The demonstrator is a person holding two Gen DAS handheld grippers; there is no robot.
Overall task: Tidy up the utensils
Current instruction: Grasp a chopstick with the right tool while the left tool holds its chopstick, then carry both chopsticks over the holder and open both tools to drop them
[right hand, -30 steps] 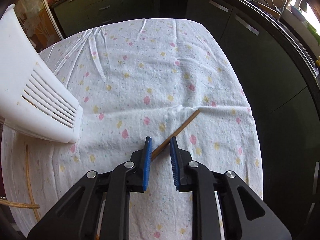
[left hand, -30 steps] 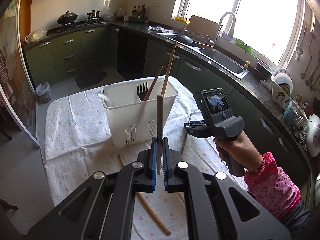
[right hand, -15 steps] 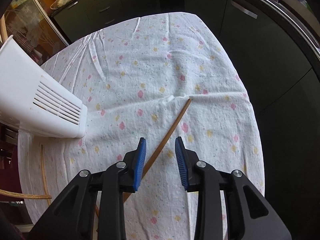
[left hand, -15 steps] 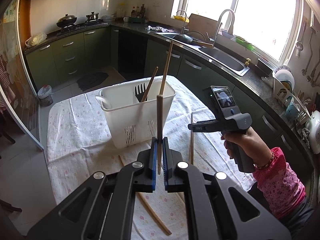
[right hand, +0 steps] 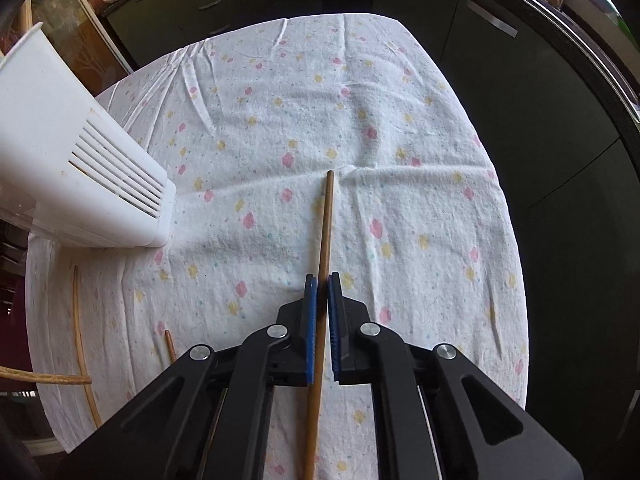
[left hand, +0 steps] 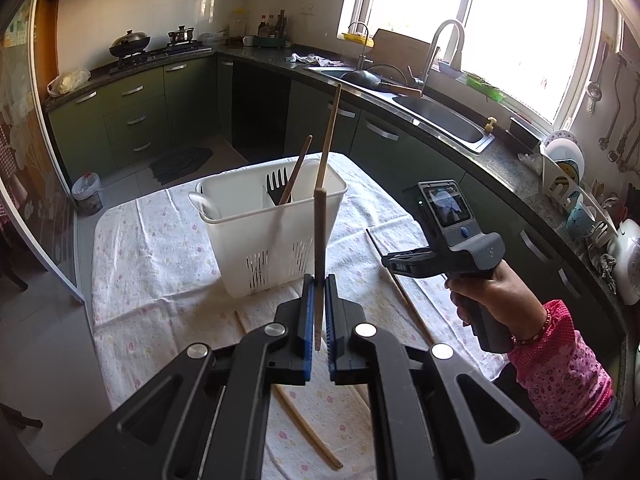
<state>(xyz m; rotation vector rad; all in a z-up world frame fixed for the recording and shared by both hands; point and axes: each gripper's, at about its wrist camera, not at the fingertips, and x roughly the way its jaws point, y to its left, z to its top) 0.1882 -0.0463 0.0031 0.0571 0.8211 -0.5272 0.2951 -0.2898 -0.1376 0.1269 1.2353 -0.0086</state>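
Observation:
My left gripper [left hand: 317, 292] is shut on a wooden chopstick [left hand: 319, 232] that stands upright, in front of the white utensil basket [left hand: 256, 236]. The basket holds a black fork [left hand: 276, 188] and two wooden chopsticks [left hand: 329, 136]. My right gripper [right hand: 322, 280] is shut on a wooden chopstick [right hand: 326, 220] that lies along the floral tablecloth [right hand: 400, 200], pointing away. In the left wrist view the right gripper [left hand: 412, 262] is right of the basket, above that chopstick [left hand: 384, 256].
Other chopsticks lie on the cloth near the front edge [left hand: 304, 428] and left of my right gripper [right hand: 80, 332] [right hand: 170, 344]. Kitchen counter with sink [left hand: 440, 120] runs along the right. The table edge [right hand: 516, 220] drops off at right.
My right gripper has lined up along the chopstick on the cloth and closed on it; it was open before. My left gripper still holds its upright chopstick.

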